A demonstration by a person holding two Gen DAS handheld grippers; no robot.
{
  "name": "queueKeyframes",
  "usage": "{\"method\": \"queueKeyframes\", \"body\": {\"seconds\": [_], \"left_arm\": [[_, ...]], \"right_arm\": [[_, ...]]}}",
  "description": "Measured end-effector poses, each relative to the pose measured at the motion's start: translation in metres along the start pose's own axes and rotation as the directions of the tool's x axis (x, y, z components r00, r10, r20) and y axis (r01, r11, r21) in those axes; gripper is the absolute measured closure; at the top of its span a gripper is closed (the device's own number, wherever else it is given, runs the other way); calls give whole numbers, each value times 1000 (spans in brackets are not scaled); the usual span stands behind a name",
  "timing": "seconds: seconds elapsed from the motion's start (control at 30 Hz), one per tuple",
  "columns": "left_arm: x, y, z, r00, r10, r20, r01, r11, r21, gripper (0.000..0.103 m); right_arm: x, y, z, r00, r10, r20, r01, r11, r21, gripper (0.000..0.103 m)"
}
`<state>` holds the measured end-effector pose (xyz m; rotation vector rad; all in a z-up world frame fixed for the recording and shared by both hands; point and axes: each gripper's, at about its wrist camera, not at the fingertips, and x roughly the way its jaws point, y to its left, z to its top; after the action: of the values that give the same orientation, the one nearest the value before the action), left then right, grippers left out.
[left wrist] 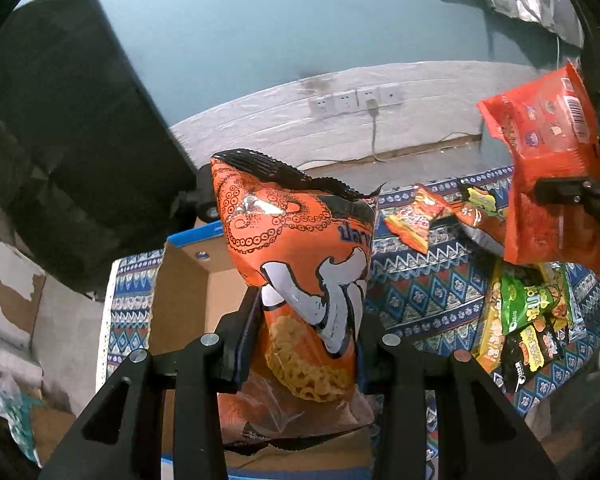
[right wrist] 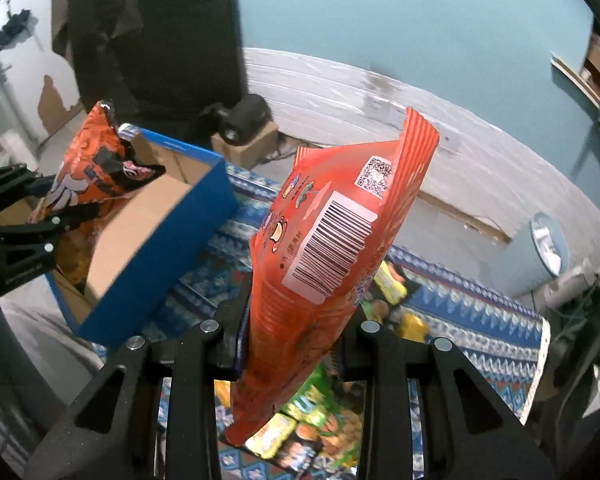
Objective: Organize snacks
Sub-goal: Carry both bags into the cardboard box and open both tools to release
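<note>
Left gripper (left wrist: 308,344) clamped on orange bag (left wrist: 300,264) over box (left wrist: 180,280); right gripper (right wrist: 296,344) pinching red packet (right wrist: 332,240) (barcode showing) above snack pile (right wrist: 320,432).

snack pile (right wrist: 324,420) beneath the red packet (right wrist: 332,240) blurs, labels unreadable; cardboard box (left wrist: 188,280) partly hidden behind orange bag (left wrist: 300,264).

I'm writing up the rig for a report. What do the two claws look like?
Both alike: the left claw and the right claw are matte black, built of angular arms with triangular cut-outs, joined by round silver pins. The inner pads show a blue edge. No cables or sleeves are visible.
</note>
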<state>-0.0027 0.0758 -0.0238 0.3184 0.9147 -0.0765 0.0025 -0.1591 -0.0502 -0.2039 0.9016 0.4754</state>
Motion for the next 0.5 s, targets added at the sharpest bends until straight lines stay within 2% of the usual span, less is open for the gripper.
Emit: {"method": "queueKeyframes", "body": {"seconds": [0.5], "left_arm": [[21,69,-29,997,48,-55,-54,990,-127,63]], "right_arm": [[30,64,39,994,106,-27,-108,992,-70,73]]}}
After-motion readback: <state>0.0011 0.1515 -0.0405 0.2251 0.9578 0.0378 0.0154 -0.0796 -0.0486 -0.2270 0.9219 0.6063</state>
